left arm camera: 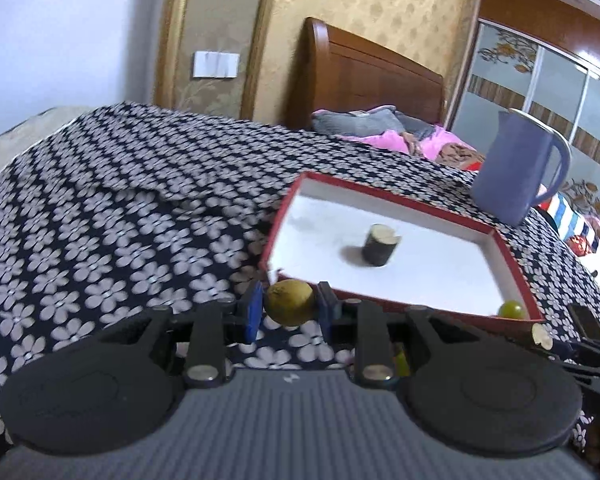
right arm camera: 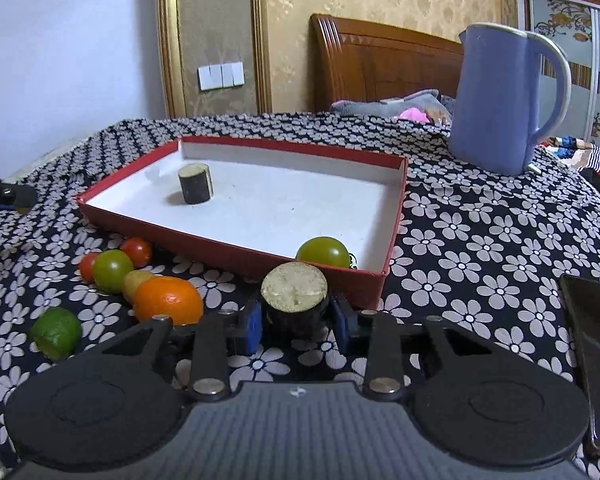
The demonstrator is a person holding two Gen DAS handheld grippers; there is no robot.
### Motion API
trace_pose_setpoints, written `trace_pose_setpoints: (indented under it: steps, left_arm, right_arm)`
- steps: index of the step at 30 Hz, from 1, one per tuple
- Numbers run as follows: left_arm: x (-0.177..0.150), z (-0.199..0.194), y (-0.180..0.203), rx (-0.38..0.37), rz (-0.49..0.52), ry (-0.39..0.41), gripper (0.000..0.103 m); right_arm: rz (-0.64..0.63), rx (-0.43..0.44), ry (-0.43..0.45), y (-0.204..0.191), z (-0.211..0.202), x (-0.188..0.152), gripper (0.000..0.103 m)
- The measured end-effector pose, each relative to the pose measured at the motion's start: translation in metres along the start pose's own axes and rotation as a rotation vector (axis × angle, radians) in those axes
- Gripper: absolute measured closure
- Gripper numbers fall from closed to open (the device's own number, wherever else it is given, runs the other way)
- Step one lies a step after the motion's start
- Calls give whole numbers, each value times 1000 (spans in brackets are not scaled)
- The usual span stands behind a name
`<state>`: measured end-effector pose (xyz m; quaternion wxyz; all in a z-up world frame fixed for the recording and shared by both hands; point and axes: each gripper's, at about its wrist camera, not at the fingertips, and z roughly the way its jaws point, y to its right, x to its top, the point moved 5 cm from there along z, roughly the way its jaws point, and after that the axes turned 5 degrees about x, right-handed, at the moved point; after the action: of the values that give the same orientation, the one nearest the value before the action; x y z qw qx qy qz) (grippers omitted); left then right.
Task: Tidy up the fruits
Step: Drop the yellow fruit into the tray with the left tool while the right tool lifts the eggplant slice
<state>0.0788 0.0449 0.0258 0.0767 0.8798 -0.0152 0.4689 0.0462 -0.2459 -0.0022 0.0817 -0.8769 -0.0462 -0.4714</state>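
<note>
Red box [right arm camera: 236,254] (white inside) on black-and-white flowered cloth [right arm camera: 460,240].

Red tray [right arm camera: 236,254] taken as landmark. Its white floor lies mostly bare; one dark cylinder piece [right arm camera: 195,183] stands near the far-left corner and a green tomato [right arm camera: 323,252] sits in the near-right corner. Off the tray's near-left edge, a cluster of fruits [right arm camera: 140,280] crowds the cloth. The blue jug [right arm camera: 504,100] stands beyond the far-right corner. A dark phone [right arm camera: 596,352] lies off the near-right.
</note>
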Motion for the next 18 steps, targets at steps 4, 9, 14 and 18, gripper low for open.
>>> trace_pose_setpoints:
  steps: [4, 9, 14, 18]
  left_arm:
    - [10, 6, 24, -1, 61, 7, 77]
    - [21, 25, 62, 2, 142, 2, 77]
    - [33, 50, 104, -6, 219, -4, 77]
    - [39, 68, 130, -23, 249, 0, 77]
  right_arm:
    - [3, 26, 39, -4, -17, -1, 69]
    - [-6, 56, 82, -11, -35, -1, 69]
    - [-14, 74, 109, -15, -47, 0, 69]
    - [-8, 83, 118, -13, -51, -2, 69]
